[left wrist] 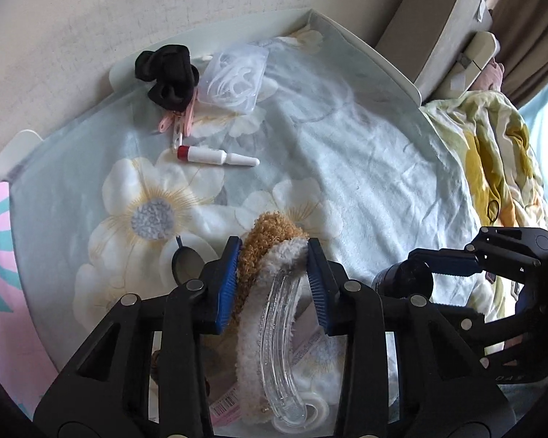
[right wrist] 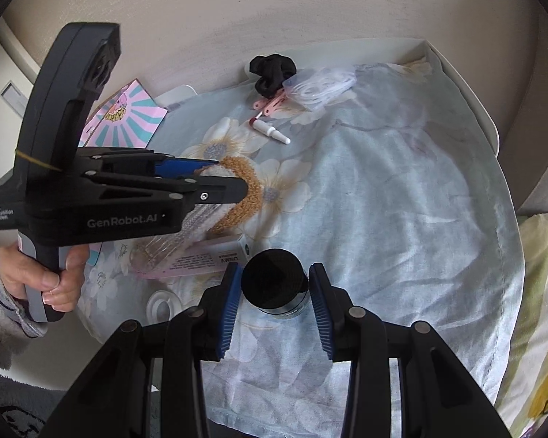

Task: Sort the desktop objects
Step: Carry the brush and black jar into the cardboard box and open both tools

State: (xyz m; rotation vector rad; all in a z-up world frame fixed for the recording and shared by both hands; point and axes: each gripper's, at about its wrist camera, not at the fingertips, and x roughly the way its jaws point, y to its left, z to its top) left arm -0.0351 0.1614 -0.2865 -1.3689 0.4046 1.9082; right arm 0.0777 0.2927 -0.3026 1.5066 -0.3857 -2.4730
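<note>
Now the left gripper [left wrist: 272,255] pinches the fluffy brown-and-white headband [left wrist: 266,252] over the floral cloth [left wrist: 365,168], a clear hair clip [left wrist: 279,346] lying beneath, while the right gripper [right wrist: 274,292] clasps the black-lidded jar [right wrist: 274,277] just beside it.

A white tray table [left wrist: 365,42] carries a pale floral cloth [left wrist: 365,168] spread flat.

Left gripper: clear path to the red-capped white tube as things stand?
Probably not yet. The left gripper has its jaws round the fluffy headband, so they are occupied. The cloth towards the tube looks unobstructed otherwise.
</note>
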